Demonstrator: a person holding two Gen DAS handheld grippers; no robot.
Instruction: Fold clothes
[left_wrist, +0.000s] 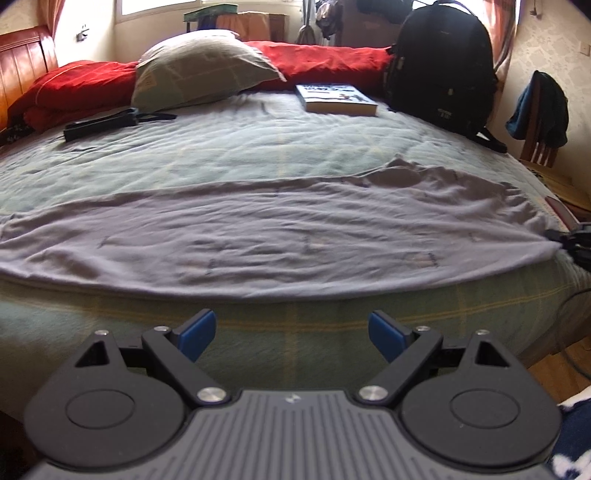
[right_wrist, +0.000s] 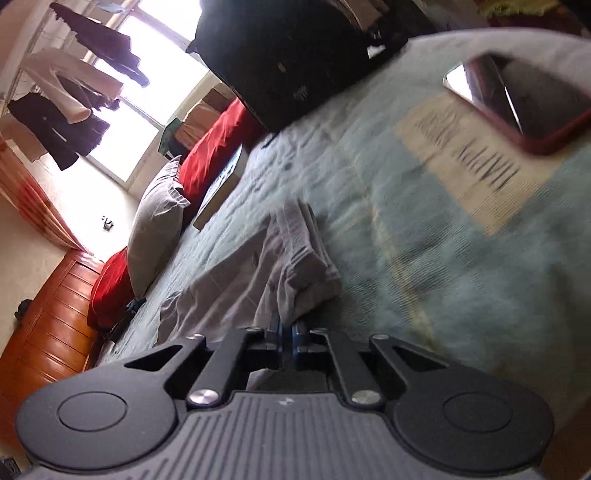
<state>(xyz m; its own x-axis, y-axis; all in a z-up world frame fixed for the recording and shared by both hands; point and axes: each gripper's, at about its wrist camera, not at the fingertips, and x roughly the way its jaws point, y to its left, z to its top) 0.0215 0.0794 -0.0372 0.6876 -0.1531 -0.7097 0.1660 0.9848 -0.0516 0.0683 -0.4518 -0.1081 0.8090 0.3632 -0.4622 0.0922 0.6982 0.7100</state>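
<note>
left gripper (left_wrist: 291, 334) fingers wide apart, right gripper (right_wrist: 286, 334) fingers clamped together

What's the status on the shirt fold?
Right gripper shut on grey shirt's corner. Left gripper open, off the cloth. Shirt spread flat, unfolded. Phone and book on the bed, off the shirt.

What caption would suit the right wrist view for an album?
Right gripper pinching the corner of a grey garment on the bed.

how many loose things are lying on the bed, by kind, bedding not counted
grey shirt: 1
book: 1
backpack: 1
phone: 1
black strap: 1
total: 5
</note>
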